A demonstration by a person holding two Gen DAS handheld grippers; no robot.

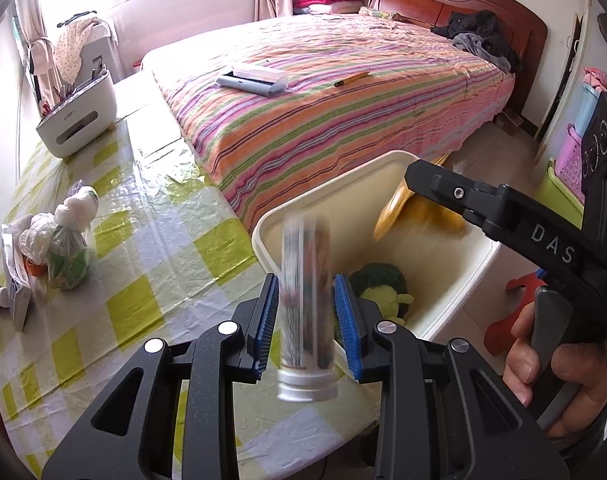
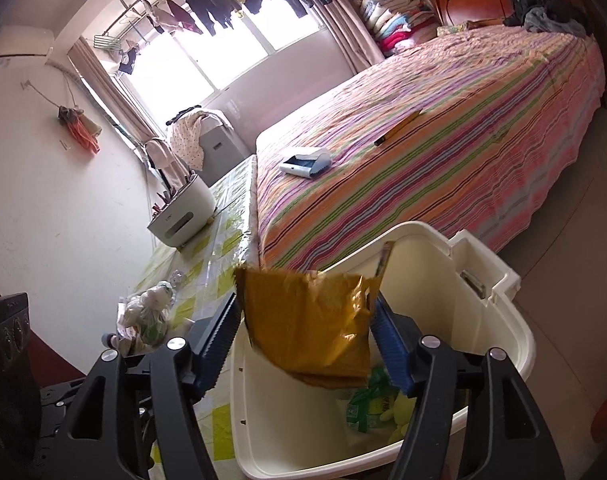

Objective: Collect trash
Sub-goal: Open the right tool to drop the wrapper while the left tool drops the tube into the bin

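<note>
A cream plastic bin stands beside the table, also in the right wrist view. My left gripper is open; a blurred clear tube with a silver cap sits between its blue pads, apart from both, at the bin's near edge. My right gripper is open over the bin, and a blurred yellow-brown packet hangs between its fingers. The packet also shows in the left wrist view. Green and yellow wrappers lie in the bin.
A yellow-checked tablecloth covers the table. Knotted plastic bags and a small box lie at its left. A white holder stands at the far end. A striped bed lies behind the bin.
</note>
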